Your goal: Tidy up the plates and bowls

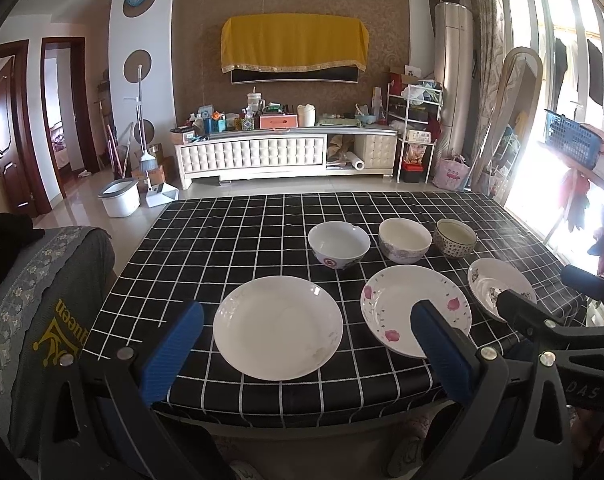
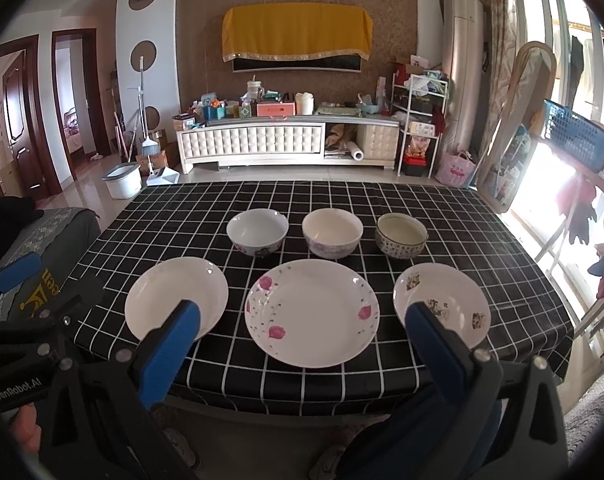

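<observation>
Both grippers, left gripper and right gripper, spread wide, empty, hovering off near edge of black grid-cloth worktop.

Three white ceramic plates in row along near edge; three ceramic bowls in row behind, all apart.

Judged start: pinch plate rim squarely, lift level, stack on neighbour gently; avoid clipping bowls.

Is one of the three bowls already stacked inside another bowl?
No, the three bowls stand apart in a row on the checked tablecloth, behind the three plates.
</observation>
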Demonstrator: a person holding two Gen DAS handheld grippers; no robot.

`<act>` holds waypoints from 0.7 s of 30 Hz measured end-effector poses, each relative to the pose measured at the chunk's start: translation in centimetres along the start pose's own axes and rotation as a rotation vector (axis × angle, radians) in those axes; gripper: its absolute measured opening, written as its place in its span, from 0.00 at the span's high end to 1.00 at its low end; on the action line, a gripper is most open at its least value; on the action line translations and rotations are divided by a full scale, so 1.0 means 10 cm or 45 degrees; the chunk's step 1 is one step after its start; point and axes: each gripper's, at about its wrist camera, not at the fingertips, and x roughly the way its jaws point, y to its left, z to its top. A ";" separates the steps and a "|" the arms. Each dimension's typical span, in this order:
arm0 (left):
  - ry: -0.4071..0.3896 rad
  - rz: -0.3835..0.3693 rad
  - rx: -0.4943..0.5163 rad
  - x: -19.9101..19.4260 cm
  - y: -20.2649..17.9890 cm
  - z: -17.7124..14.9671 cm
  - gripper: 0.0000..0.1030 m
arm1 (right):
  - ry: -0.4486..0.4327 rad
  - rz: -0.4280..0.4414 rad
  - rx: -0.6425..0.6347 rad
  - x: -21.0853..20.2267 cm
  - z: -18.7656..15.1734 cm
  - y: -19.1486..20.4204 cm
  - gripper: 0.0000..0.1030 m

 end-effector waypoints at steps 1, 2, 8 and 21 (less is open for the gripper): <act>0.000 -0.002 0.001 0.00 -0.01 0.01 0.00 | 0.000 0.000 0.000 0.00 0.00 0.00 0.00; 0.001 -0.003 0.003 0.00 -0.01 0.01 0.00 | -0.001 -0.002 0.000 0.00 0.00 0.00 0.00; 0.005 0.000 0.002 0.00 -0.02 -0.01 0.00 | 0.002 -0.006 -0.003 -0.01 -0.02 0.00 0.00; -0.024 -0.016 -0.004 -0.03 0.07 0.20 0.00 | -0.067 0.003 0.042 -0.05 0.14 -0.02 0.00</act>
